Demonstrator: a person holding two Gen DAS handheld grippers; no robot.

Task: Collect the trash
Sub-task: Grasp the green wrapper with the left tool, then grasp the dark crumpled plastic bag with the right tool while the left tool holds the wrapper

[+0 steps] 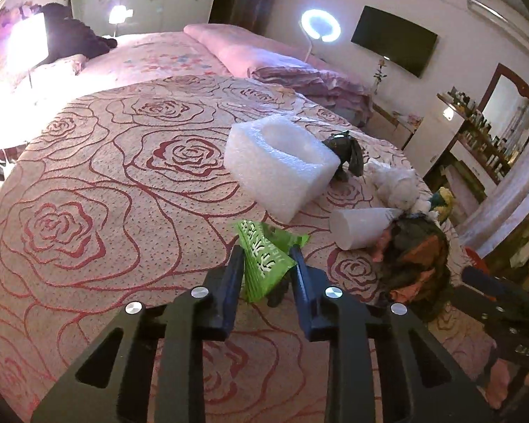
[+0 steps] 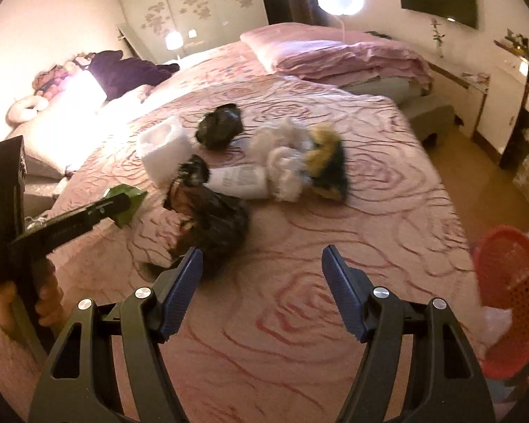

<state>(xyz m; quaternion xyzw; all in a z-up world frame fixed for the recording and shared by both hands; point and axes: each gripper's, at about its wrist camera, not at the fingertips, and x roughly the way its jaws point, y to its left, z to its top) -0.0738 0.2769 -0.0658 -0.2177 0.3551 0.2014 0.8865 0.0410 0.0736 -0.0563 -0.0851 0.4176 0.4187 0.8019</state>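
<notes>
I am squeezing left gripper point(image 1: 266, 259) on crinkly green plastic wrapper point(image 1: 264, 257), low over rose-pattern pink bedspread point(image 1: 88, 194). Right gripper point(image 2: 262, 264) hanging wide open, holding nothing. More trash lying near: white foam block point(image 1: 282, 162), white paper cup point(image 1: 363, 225), black plastic bag point(image 2: 211, 225). Red mesh basket point(image 2: 511, 299) sitting at bed edge.

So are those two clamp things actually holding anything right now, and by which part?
The left gripper pinches the green wrapper across its middle. The right gripper is open and holds nothing.
</notes>
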